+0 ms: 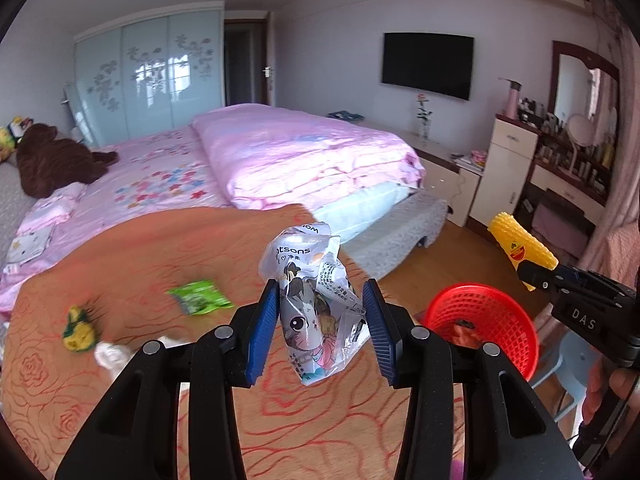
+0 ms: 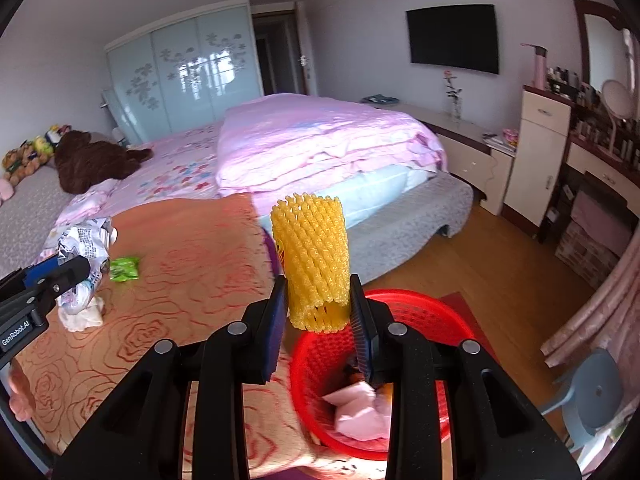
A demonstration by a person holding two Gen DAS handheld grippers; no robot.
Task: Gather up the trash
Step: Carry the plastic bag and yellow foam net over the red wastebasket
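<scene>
Orange rose-patterned bedspread point(image 1: 160, 360): green packet point(image 1: 200, 297), white tissue wad point(image 1: 110, 354) lying loose. Red mesh plastic basket point(image 2: 400, 304) beside it. Right gripper point(image 2: 320, 304) clamps yellow foam fruit net point(image 2: 312, 252) above basket; left gripper point(image 1: 322, 304) pinches crumpled cartoon-printed plastic wrapper point(image 1: 316, 304).

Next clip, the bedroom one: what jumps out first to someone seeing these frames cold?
The yellow foam net sleeve pinched upright in the right tool, directly over the red mesh basket that already holds pink scraps. Next, the crumpled cartoon-cat wrapper gripped in the left tool above the orange rose-patterned blanket. A green packet lies loose on that blanket.
</scene>
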